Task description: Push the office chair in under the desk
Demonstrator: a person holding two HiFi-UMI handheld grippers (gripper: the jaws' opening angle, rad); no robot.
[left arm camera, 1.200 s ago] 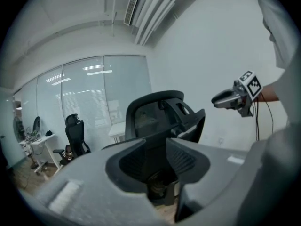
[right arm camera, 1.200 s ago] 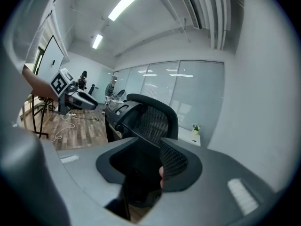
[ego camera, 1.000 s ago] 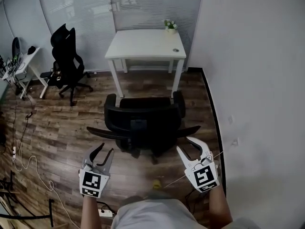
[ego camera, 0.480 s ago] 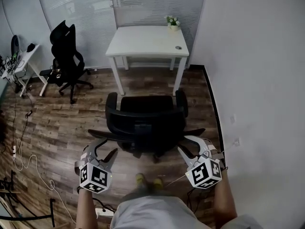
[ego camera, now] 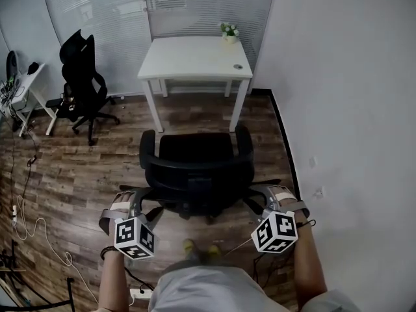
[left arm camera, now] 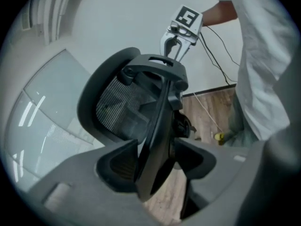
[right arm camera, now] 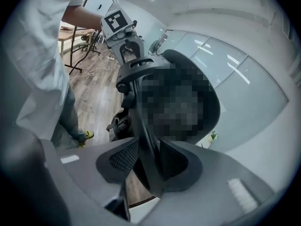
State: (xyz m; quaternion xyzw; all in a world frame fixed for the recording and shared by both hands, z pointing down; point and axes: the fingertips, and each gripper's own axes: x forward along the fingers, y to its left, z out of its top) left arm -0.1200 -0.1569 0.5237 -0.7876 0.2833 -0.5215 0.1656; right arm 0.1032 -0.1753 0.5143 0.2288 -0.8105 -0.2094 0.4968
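Office chair [ego camera: 198, 168] stands on the wooden floor [ego camera: 84, 168] short of the white desk [ego camera: 195, 57], its back to the person and its seat facing the gap between the desk legs. Within the last second both grippers have come forward from behind the chair to the ends of its rear bar [ego camera: 260, 186]. The right gripper [ego camera: 270, 197] has its jaws part-closed and clamped on that bar. The left gripper [ego camera: 132, 203] has the bar between its jaws, but they are opening and no longer appear to press on it. The chair itself has barely moved toward the desk, so the push seems yet to begin, with only one firm hold for now.

A strip of bare floor lies between chair and desk. The armrests look about as wide as the space between the desk legs, so a crooked push could catch one. A potted plant [ego camera: 229, 32] sits on the desk's far edge. A second chair [ego camera: 81, 77] and loose cables [ego camera: 32, 226] lie well to the left, and the wall [ego camera: 344, 109] runs close on the right.
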